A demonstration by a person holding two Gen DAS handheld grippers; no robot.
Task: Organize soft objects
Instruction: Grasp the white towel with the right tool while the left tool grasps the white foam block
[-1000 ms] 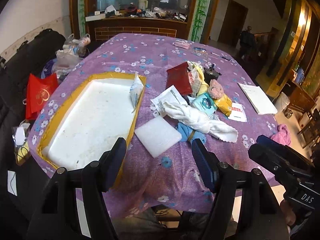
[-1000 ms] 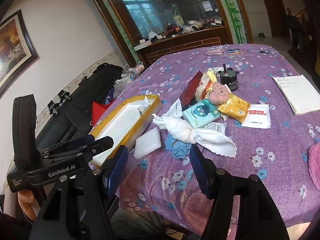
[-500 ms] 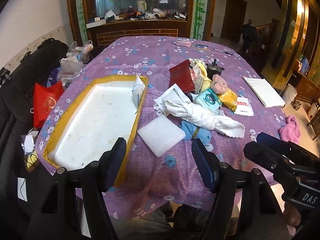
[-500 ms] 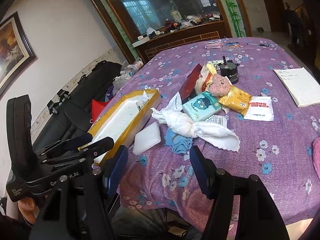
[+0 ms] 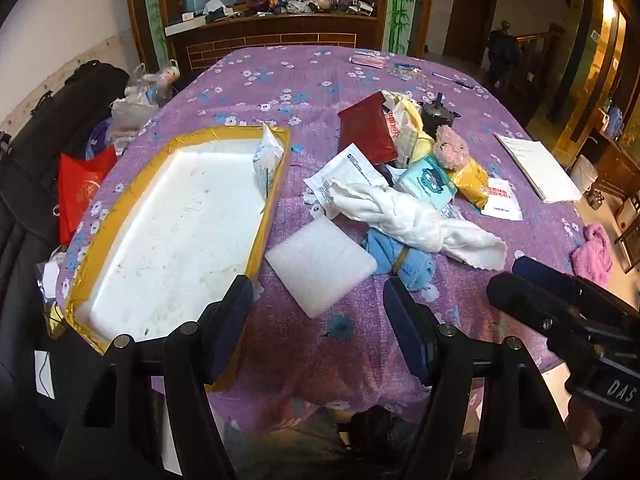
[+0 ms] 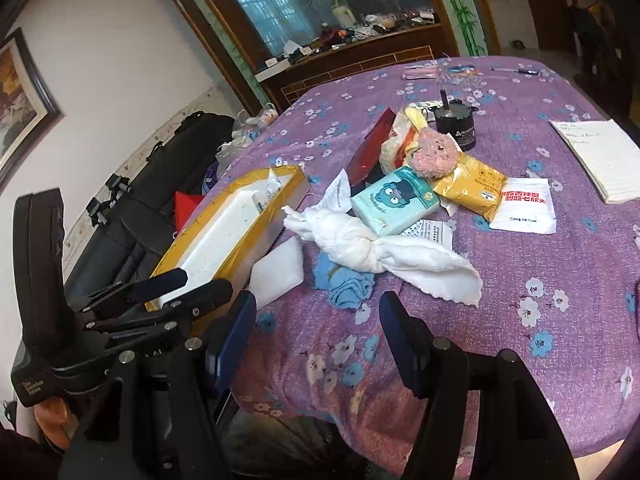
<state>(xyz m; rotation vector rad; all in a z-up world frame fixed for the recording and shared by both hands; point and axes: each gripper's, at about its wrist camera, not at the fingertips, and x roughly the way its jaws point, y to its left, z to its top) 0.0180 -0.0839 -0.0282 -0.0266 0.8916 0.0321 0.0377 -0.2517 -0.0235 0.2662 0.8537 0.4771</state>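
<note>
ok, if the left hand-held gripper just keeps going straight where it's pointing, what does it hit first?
Probably the white foam pad: it lies on the purple tablecloth centred ahead of the open left hand-held gripper, with nothing between. The blue cloth sits just right of that line. Depth is uncertain.

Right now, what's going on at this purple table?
A person holds a pair of tongs in each hand above the near edge of the table. Both the left tongs and right tongs are open and empty. Nothing is gripped yet. Ahead lie a white towel, a blue cloth and a foam pad, beside a yellow-edged tray.
</note>
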